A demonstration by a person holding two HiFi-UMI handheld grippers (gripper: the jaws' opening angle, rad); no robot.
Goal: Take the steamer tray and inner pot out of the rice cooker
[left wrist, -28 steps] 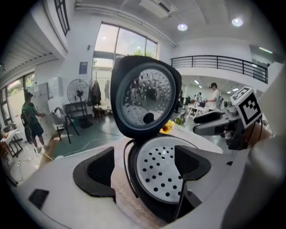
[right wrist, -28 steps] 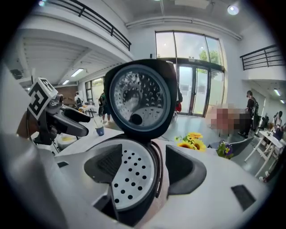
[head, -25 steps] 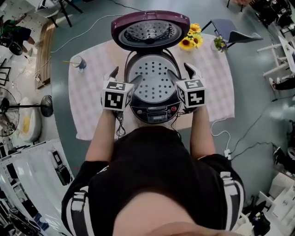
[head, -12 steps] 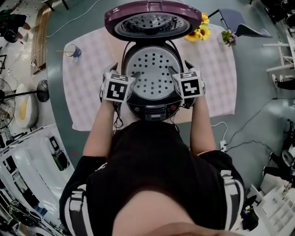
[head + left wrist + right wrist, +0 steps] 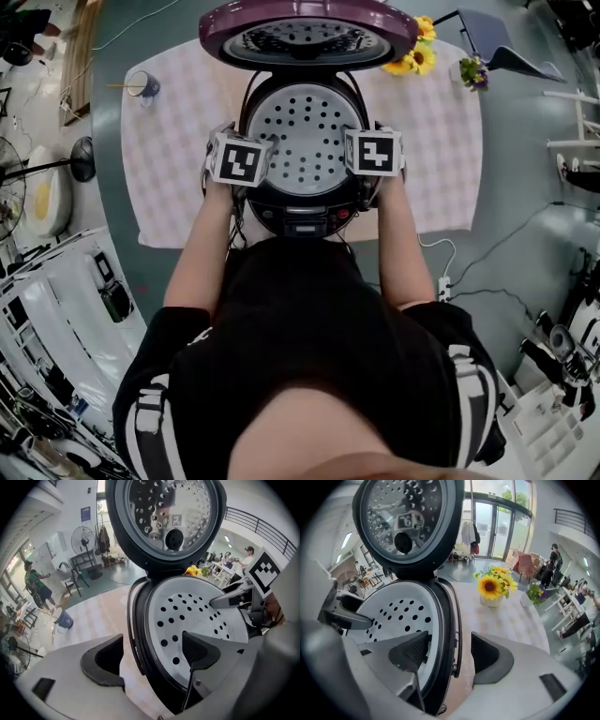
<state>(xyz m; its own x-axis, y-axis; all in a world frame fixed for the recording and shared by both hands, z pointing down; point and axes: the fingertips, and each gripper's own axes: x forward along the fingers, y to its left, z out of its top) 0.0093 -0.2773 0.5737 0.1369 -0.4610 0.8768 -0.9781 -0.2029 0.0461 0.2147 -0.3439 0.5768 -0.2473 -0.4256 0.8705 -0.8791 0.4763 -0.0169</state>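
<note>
The rice cooker (image 5: 305, 214) stands on the table with its purple lid (image 5: 307, 33) swung up at the back. A white perforated steamer tray (image 5: 302, 131) fills its mouth, and the inner pot beneath is hidden. My left gripper (image 5: 152, 656) is open and straddles the cooker's left rim, with one jaw over the tray (image 5: 187, 616) and the other outside. My right gripper (image 5: 450, 656) is open and straddles the right rim the same way, its inner jaw above the tray (image 5: 398, 611). Their marker cubes (image 5: 239, 159) (image 5: 375, 152) flank the cooker.
A checked cloth (image 5: 178, 141) covers the table. A vase of sunflowers (image 5: 417, 58) and a small flower vase (image 5: 473, 73) stand at the back right. A blue cup (image 5: 141, 86) stands at the back left. Chairs, a fan and cables surround the table.
Both grippers have moved forward and in along the cooker's sides. Their jaws now straddle the rim on the left and right, instead of hovering over the tray's front.
</note>
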